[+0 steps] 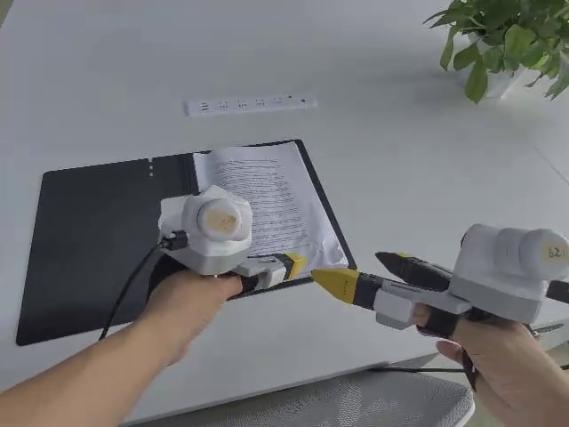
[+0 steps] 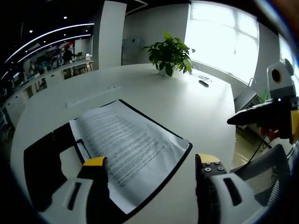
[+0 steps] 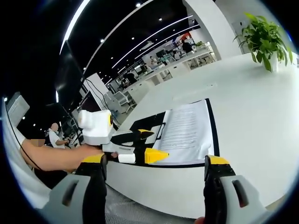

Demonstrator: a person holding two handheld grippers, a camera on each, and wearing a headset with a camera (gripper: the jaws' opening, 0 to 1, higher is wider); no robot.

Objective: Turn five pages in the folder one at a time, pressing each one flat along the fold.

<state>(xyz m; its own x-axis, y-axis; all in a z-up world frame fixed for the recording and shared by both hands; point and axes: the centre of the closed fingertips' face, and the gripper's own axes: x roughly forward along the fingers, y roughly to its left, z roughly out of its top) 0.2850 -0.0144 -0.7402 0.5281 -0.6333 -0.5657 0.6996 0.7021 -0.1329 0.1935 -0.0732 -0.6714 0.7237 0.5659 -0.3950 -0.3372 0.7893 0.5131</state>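
Observation:
A black folder (image 1: 89,240) lies open on the white table, its right side covered by a printed page (image 1: 267,200). My left gripper (image 1: 289,267) is over the folder's near right corner, open, with nothing between its fingers. In the left gripper view, the left gripper (image 2: 152,161) has its jaws wide apart over the page (image 2: 131,149). My right gripper (image 1: 360,274) hangs off the table's front edge, just right of the folder, open and empty. The right gripper view shows the right gripper (image 3: 155,159) facing the left gripper (image 3: 147,144) and the page (image 3: 187,128).
A white power strip (image 1: 249,104) lies behind the folder. A potted plant (image 1: 507,40) stands at the far right corner. A mesh chair (image 1: 356,400) sits below the table's front edge. A small dark object (image 2: 203,83) lies far across the table.

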